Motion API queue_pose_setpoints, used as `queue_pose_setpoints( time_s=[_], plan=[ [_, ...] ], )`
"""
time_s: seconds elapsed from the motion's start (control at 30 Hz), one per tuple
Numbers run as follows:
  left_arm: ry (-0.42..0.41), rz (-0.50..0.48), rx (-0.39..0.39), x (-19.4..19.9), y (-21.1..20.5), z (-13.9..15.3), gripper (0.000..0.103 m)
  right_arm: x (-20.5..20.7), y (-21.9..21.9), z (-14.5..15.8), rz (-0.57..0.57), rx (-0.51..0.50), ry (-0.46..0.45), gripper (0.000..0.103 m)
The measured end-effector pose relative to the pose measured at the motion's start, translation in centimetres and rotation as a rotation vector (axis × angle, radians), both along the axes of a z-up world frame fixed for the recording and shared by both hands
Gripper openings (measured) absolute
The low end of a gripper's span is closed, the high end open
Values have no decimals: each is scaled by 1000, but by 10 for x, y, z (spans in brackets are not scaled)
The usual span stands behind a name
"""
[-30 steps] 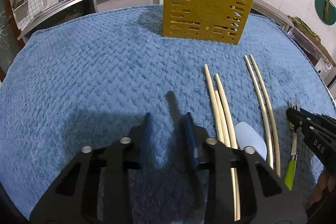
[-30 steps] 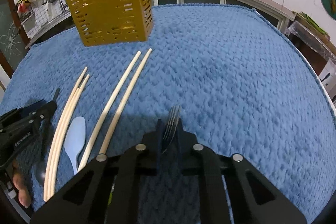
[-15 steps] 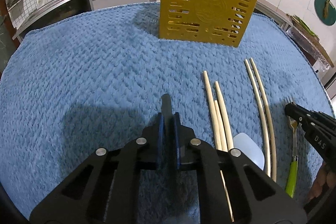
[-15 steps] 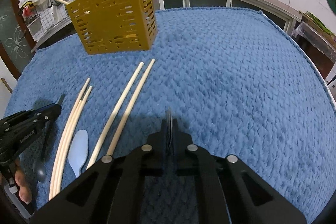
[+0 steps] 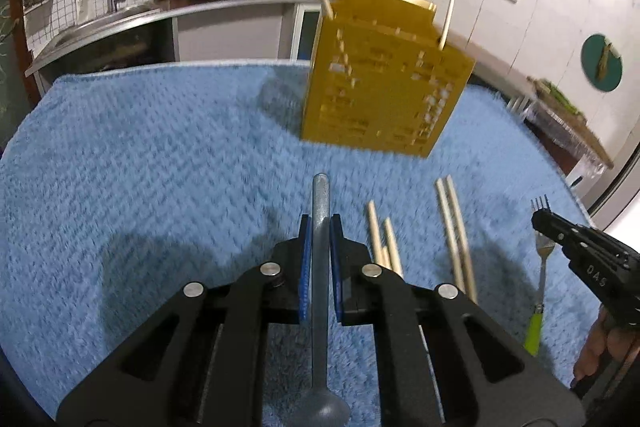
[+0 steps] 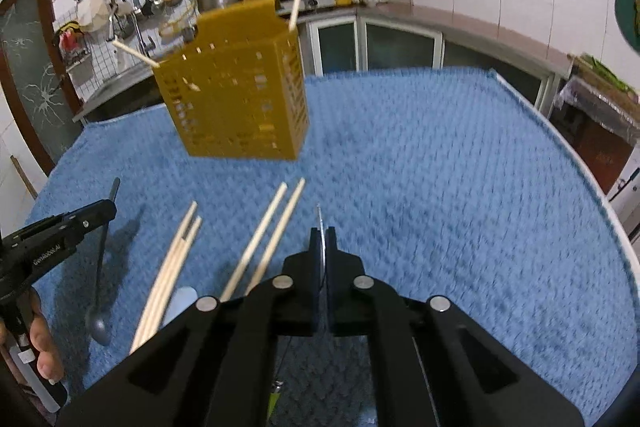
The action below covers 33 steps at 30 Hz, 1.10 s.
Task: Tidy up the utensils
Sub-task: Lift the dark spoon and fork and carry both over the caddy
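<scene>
I see even indoor light from above, bright on the white tiled walls beyond my fingers. Soft dark shadows fall on the blue knitted cloth [image 5: 160,167] left of the left fingers [image 5: 306,267]. Motion blur smears the perforated yellow plastic utensil holder [image 6: 236,99] ahead and the pale wooden chopsticks [image 6: 264,239]. Fisheye bending curves every edge, and the corners go black.

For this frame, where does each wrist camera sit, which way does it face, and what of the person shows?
Left wrist: sits behind the left gripper, jaws shut on the grey spoon, facing the yellow caddy; the right gripper and some fingers show at right.
Right wrist: sits behind the right gripper, jaws shut on the fork, facing the same caddy; the left gripper and a thumb show at left.
Shared: caddy, chopsticks, blue towel.
</scene>
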State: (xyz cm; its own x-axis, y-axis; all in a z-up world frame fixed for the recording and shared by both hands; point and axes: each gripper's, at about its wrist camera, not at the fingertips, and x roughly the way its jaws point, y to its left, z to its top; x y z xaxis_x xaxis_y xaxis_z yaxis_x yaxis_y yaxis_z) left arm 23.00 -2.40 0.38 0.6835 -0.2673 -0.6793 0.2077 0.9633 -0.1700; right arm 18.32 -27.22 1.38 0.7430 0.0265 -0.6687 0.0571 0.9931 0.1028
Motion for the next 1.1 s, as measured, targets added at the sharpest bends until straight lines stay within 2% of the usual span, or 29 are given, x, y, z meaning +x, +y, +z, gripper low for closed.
queue_pose_setpoints(
  time_s=[0.3,0.57,0.93,1.1],
  plan=[
    [-123,4,-59,-6,9,34,8,-7,-3,39,-5,-52,-160,2],
    [-212,-1,-48,-9,10,64,8,-7,-8,66,-10,-89,-296,2],
    [-305,-19,-110,11,18,115,8,11,-7,110,-18,-159,-436,2],
    [-385,-37,-110,28,11,144,8,30,-2,131,-22,-200,-496,2]
  ],
)
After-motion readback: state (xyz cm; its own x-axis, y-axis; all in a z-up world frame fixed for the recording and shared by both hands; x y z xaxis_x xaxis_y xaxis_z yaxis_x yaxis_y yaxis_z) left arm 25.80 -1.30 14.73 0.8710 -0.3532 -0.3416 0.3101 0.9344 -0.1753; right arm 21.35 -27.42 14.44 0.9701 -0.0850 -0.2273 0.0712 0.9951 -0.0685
